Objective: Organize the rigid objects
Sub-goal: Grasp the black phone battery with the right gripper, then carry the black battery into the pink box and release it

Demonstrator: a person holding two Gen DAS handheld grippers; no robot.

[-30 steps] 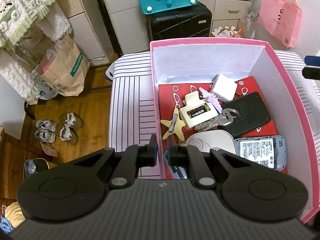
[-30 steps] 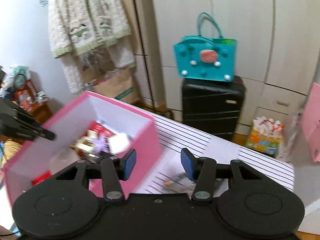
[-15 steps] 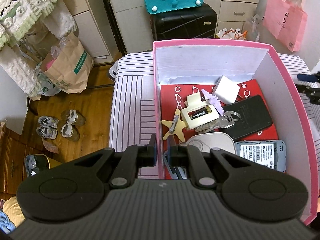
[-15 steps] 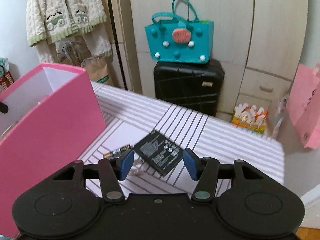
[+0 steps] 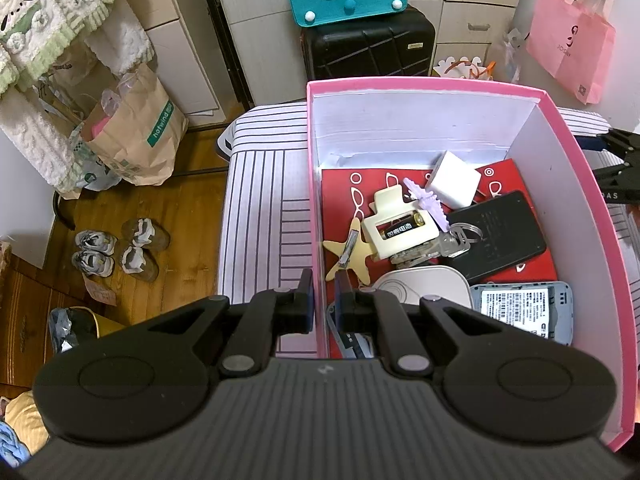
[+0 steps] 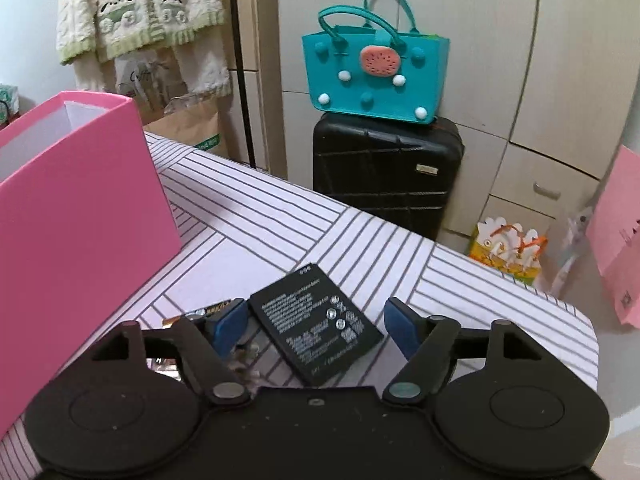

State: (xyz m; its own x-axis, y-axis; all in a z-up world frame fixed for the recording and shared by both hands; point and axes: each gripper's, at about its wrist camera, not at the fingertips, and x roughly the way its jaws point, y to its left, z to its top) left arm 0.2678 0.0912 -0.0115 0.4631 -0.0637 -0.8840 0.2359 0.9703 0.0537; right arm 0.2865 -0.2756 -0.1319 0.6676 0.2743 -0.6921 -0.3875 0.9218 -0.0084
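My left gripper [image 5: 322, 304] is shut on the left wall of the pink box [image 5: 424, 82], one finger inside and one outside. In the box lie a cream hair claw [image 5: 400, 230] with a battery in it, a starfish clip [image 5: 348, 256], a white cube [image 5: 454, 180], keys [image 5: 456, 238], a black flat pack [image 5: 500, 236] and a labelled grey device [image 5: 524, 308]. To the right of the box [image 6: 80, 208], my right gripper [image 6: 315, 310] hangs low over the striped table, jaws opening. A black flat battery [image 6: 320, 330] lies between its fingers, untouched. A small round battery [image 6: 212, 312] lies by the left finger.
A teal bag [image 6: 372, 76] sits on a black suitcase [image 6: 384, 176] behind the table. A pink bag [image 6: 616, 248] hangs at the right and a paper bag [image 5: 136, 132] and shoes [image 5: 120, 250] are on the floor at the left. The table's far edge [image 6: 520, 284] runs close behind the battery.
The right gripper has sunk from above the box to the table beside it, and its jaws have widened around the black flat battery. The left gripper has kept still on the box wall.
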